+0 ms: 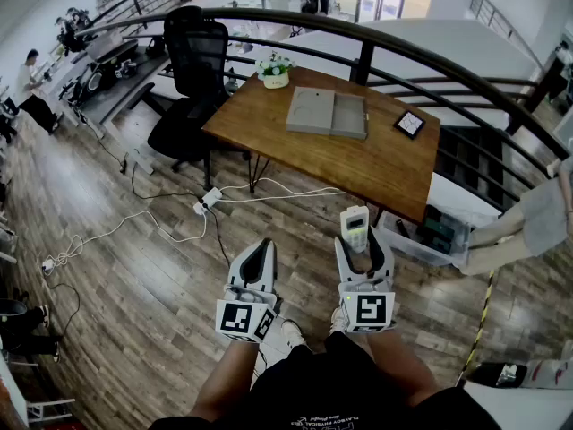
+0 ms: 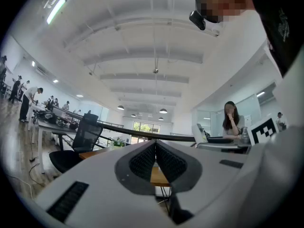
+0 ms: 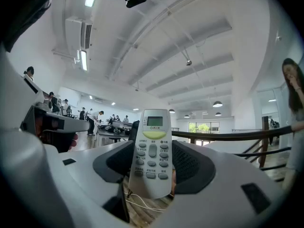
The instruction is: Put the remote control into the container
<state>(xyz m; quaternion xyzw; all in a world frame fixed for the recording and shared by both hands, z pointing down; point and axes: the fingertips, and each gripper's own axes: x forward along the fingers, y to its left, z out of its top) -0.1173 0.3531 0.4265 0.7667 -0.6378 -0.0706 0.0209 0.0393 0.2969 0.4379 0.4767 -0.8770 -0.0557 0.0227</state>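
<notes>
A white remote control [image 3: 152, 151] with grey buttons and a small screen stands upright between the jaws of my right gripper [image 3: 151, 167], which is shut on it. In the head view the remote control [image 1: 354, 227] sticks up out of the right gripper [image 1: 362, 249] above the wooden floor, short of the table. My left gripper [image 1: 257, 260] hangs beside it with its jaws together and nothing in them; its black pads [image 2: 142, 161] meet in the left gripper view. A flat grey container [image 1: 328, 113] lies on the wooden table [image 1: 376, 164] ahead.
On the table stand a small potted plant [image 1: 275, 70] and a black square item [image 1: 409, 124]. A black office chair [image 1: 192, 83] is at the table's left. Cables and a power strip [image 1: 208, 202] lie on the floor. A clear bin [image 1: 428, 236] sits under the table's right end, a railing [image 1: 376, 38] behind.
</notes>
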